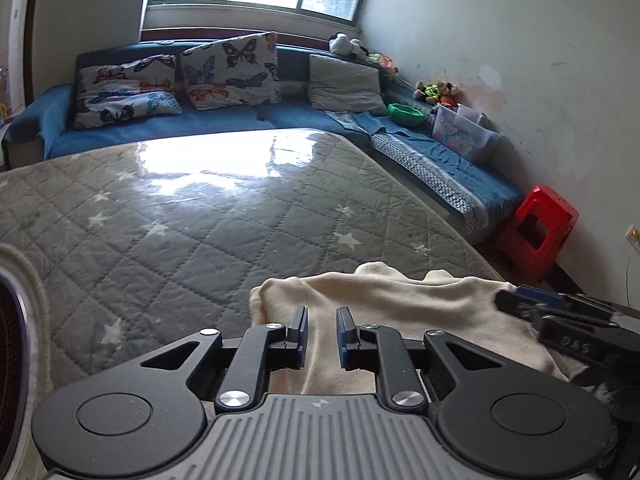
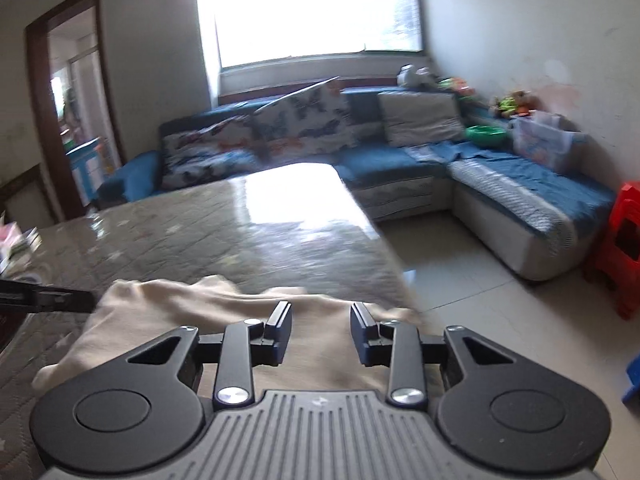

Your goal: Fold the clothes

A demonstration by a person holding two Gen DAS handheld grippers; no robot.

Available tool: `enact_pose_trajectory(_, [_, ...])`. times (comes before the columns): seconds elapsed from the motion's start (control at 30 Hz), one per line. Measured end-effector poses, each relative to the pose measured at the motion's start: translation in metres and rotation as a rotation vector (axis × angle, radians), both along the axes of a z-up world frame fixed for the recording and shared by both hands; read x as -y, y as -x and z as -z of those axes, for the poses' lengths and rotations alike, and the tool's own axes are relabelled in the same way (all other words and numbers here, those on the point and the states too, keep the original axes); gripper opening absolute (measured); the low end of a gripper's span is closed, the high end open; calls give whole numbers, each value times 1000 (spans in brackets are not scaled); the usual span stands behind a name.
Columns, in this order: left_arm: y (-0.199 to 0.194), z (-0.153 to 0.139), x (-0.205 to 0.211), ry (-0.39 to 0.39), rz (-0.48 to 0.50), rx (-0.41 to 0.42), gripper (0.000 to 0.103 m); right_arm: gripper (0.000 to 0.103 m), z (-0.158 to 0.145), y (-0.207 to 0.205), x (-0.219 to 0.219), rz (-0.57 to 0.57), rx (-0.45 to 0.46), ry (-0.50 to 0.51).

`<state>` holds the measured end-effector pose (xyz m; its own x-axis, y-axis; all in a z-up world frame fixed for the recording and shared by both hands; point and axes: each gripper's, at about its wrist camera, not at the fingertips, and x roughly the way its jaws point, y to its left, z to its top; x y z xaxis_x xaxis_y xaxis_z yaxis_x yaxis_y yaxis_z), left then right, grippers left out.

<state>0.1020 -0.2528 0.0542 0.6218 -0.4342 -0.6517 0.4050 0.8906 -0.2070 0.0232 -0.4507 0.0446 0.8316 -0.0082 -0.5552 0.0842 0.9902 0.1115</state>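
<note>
A cream-coloured garment lies crumpled at the near edge of a grey quilted mat with white stars. It also shows in the right wrist view. My left gripper hangs just above the garment's near part, jaws open with a narrow gap and nothing between them. My right gripper is over the garment's right part, jaws open wider and empty. The right gripper also shows in the left wrist view at the garment's right edge. The left gripper's finger reaches in from the left in the right wrist view.
A blue corner sofa with butterfly cushions runs behind and to the right of the mat. A green bowl, a clear box and toys sit on it. A red stool stands by the wall. Tiled floor lies to the right.
</note>
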Motion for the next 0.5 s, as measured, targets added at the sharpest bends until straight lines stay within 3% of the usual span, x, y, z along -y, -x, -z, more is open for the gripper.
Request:
enact_pose_trajectory(0.37, [-25,20,19,-51,28,-15,21,52,24,-49,-26,-28,-63,21])
enact_pose_trajectory(0.5, [-18,17,15,-38,27,-9,37,54,18,-42,-31,-40,-51,46])
